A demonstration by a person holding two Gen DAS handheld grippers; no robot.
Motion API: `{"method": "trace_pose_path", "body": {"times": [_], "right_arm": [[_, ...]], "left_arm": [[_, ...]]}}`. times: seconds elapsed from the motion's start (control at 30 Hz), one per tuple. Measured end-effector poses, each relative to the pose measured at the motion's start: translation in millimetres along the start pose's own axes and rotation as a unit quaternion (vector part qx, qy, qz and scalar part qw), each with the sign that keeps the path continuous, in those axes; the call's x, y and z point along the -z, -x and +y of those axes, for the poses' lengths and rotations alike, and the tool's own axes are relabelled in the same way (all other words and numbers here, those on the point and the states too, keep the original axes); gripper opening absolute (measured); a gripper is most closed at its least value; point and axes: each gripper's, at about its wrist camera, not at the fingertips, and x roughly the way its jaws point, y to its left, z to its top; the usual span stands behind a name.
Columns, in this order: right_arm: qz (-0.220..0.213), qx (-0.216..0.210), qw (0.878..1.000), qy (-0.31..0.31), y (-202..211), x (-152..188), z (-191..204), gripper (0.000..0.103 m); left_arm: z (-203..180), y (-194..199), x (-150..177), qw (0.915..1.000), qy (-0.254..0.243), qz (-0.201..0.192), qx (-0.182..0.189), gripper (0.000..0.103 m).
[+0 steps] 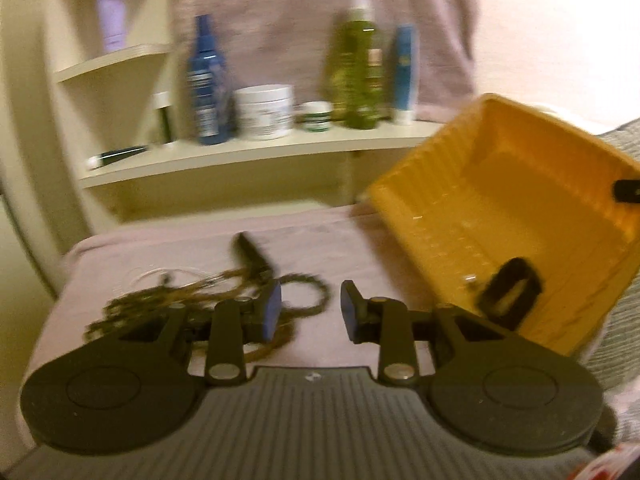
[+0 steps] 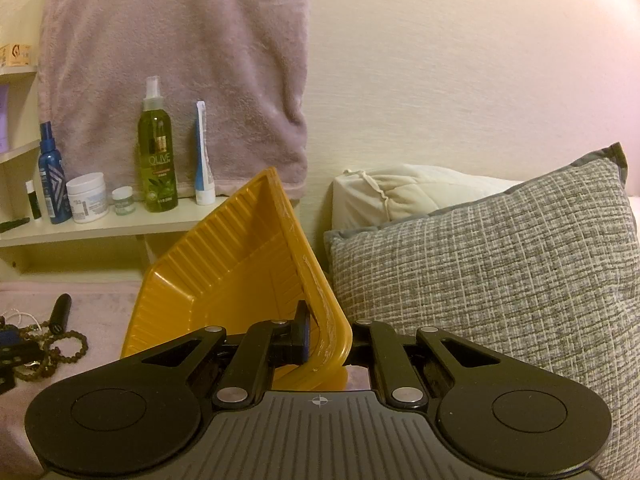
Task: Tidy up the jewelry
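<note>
A tangle of jewelry (image 1: 160, 300) lies on the pink cloth (image 1: 352, 240): thin chains, a beaded bracelet (image 1: 320, 280) and a small black cylinder (image 1: 254, 254). My left gripper (image 1: 311, 300) hovers just over the bracelet, open, with nothing between its blue pads (image 1: 272, 312). To the right stands a yellow ribbed tray (image 1: 500, 184), tilted up. A black ring-shaped piece (image 1: 510, 298) and a tiny silver bit (image 1: 468, 279) lie in it. My right gripper (image 2: 326, 332) is shut on the tray's near rim (image 2: 320, 292). The bracelet (image 2: 76, 344) and the cylinder (image 2: 60, 312) also show at that view's left edge.
A cream shelf (image 2: 100, 228) behind the cloth carries bottles, jars and a tube. A pink towel (image 2: 180, 60) hangs on the wall above it. A grey woven pillow (image 2: 500, 280) and a white pillow (image 2: 408, 192) crowd the tray's right side.
</note>
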Motion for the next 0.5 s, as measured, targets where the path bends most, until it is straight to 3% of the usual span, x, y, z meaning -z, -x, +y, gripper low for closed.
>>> {"method": "trace_pose_path", "body": {"times": [0.23,0.5], "right_arm": [[0.000,0.001,1.000,-0.001,-0.2,0.6,1.2,0.010],[0.003,0.004,1.000,0.000,-0.9,1.3,0.6,0.010]], "left_arm": [[32.6,-5.5,16.2,0.9985,0.006,0.017,-0.051,0.029],[42.2,-12.0,25.6,0.9972,0.014,0.023,-0.070,0.029]]}}
